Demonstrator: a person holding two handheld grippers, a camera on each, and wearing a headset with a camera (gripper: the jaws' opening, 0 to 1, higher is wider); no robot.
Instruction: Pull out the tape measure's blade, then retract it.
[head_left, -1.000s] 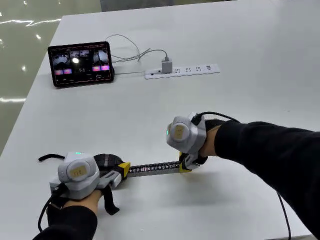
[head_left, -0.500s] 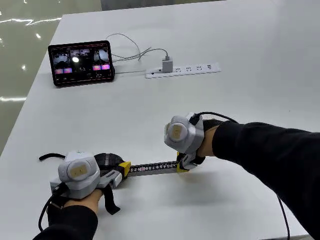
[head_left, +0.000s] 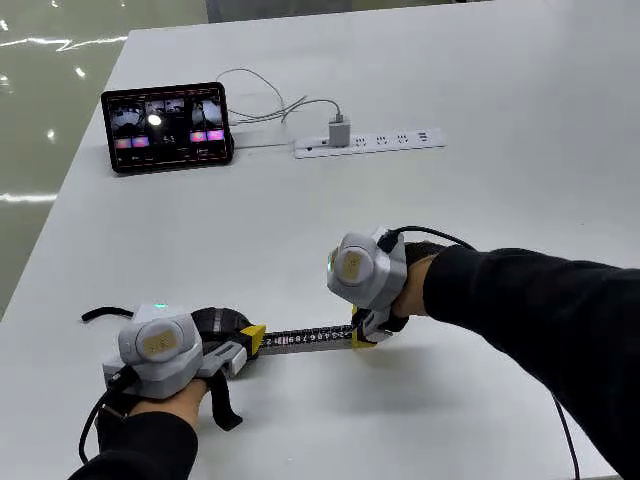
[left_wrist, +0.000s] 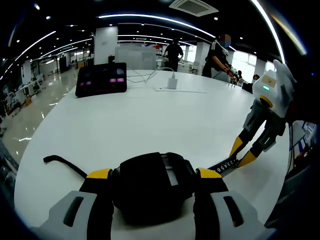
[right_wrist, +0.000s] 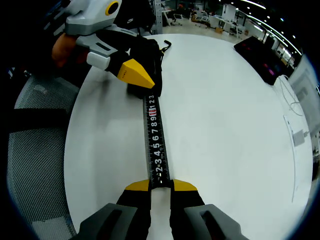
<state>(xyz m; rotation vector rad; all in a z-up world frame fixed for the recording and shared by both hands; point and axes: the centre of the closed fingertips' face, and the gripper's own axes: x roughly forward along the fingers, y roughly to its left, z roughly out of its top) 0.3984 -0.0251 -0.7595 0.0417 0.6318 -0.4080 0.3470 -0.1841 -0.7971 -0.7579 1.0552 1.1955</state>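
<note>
So the tape measure (head_left: 215, 322) sits on the white table (head_left: 450, 220), down around 7 o'clock in the head view. The left tongs (head_left: 243, 342) are clamped on its black body. In the left gripper view the tongs (left_wrist: 152, 173) have a yellow tip on each side of the body (left_wrist: 152, 187), tight against it.

The blade (head_left: 305, 338) is out and runs flat over the table toward 3 o'clock, straight to the right tongs (head_left: 362, 332). Those are pinched shut on the blade's far end. In the right gripper view the tongs (right_wrist: 161, 186) have the numbered strip (right_wrist: 156, 135) between the two yellow tips, and it heads up to 12 o'clock into the body.

Far side of the table: a lit tablet (head_left: 167, 126) at about 11 o'clock and a power strip (head_left: 370, 143) near 12, both well apart from the tongs.
</note>
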